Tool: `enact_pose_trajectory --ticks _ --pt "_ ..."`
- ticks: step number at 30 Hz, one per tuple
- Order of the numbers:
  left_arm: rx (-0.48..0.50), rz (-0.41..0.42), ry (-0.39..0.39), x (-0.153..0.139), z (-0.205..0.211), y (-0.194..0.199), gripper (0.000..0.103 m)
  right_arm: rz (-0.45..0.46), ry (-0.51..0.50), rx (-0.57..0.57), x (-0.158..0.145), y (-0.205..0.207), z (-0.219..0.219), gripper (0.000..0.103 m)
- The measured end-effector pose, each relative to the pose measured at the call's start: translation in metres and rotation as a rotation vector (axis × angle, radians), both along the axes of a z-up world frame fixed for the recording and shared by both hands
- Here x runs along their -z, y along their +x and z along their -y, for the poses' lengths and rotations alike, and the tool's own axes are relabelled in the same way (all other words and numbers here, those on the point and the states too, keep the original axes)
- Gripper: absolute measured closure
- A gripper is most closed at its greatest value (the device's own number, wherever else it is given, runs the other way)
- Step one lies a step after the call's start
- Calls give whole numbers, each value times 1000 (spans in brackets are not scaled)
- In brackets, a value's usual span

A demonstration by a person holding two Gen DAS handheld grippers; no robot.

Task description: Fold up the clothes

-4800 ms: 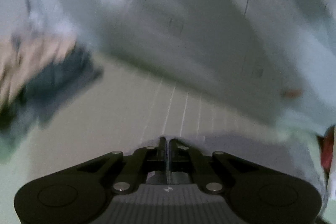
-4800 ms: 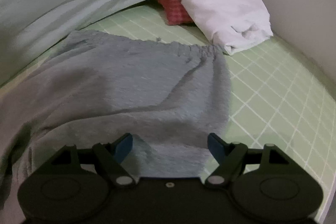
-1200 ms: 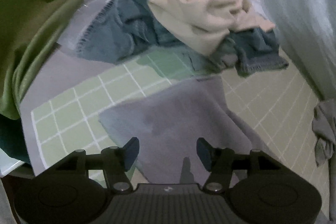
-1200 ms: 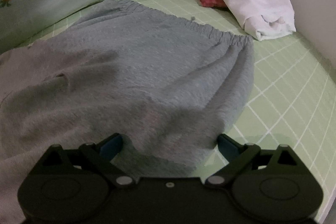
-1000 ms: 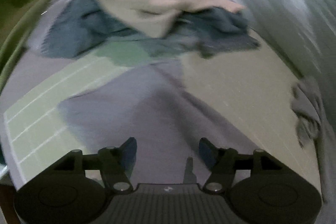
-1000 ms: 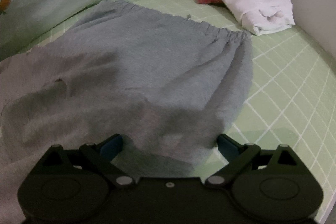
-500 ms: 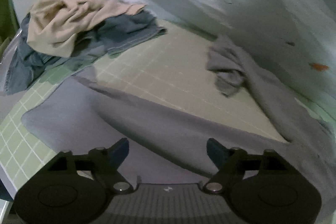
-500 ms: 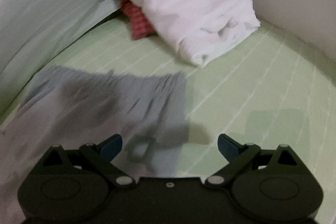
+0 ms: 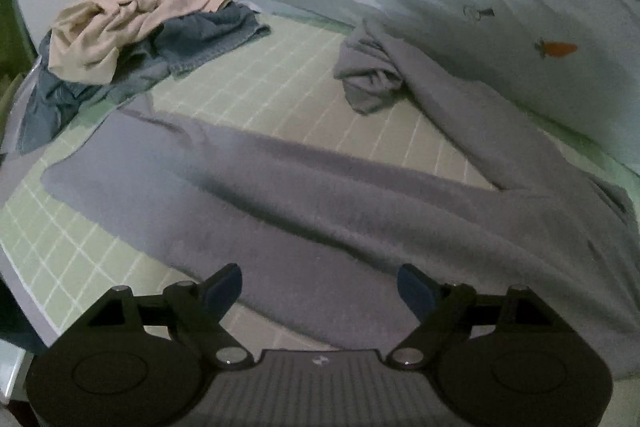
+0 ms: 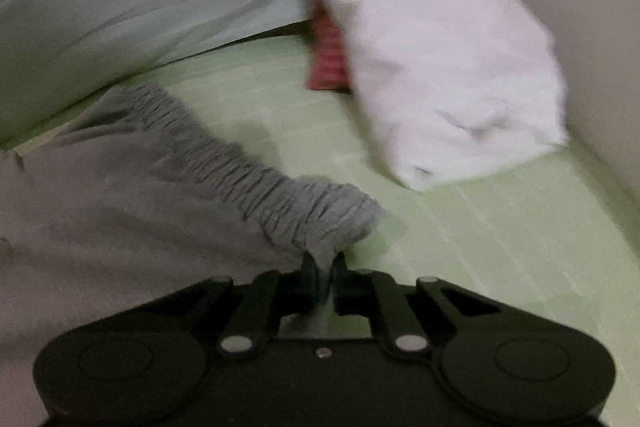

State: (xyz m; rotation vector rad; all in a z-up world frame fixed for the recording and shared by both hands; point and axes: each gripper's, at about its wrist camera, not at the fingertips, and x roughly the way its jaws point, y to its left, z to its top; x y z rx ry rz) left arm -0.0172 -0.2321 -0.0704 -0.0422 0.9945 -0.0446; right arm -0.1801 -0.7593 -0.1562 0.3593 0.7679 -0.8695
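Since half a second ago the right gripper (image 10: 323,261) has closed, jaws pinching the waistband corner of the grey pants (image 10: 120,203) at lower centre. Left gripper (image 9: 320,285) hangs with jaws spread above a pant leg (image 9: 248,195) crossing the green sheet (image 9: 280,83); clothes pile (image 9: 120,35) upper left, white pillow (image 10: 440,59) upper right

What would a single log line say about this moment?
task: fold clothes | right gripper: shut on grey pants waistband corner | left gripper: open above a pant leg | fold: not yet made
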Motion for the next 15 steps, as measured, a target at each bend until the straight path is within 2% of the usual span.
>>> enact_pose_trajectory --ticks 2,5,7,8,9,10,12,14,15 --pt "-16 -12 2 4 -4 -5 18 -11 -19 61 -5 -34 -8 97" --pt "-39 -29 4 10 -10 -12 18 -95 -32 108 0 -75 -18 96" --pt "-55 -41 6 14 -14 -16 18 -118 -51 109 3 -93 -22 91" --pt "-63 -47 7 16 -16 -19 18 -134 -63 114 3 -97 -23 85" --pt "-71 -53 8 19 -18 -21 18 -139 -59 127 2 -99 -24 72" --pt "-83 -56 7 20 -28 -19 18 -139 -51 142 1 -98 -24 66" --pt "-108 -63 -3 22 -50 -10 18 -142 -65 170 -5 -94 -34 37" --pt "-132 -71 -14 26 -73 0 18 -142 -93 190 -11 -87 -48 18" --pt "-150 -77 -20 27 -86 7 18 -138 -109 198 -15 -85 -55 15"
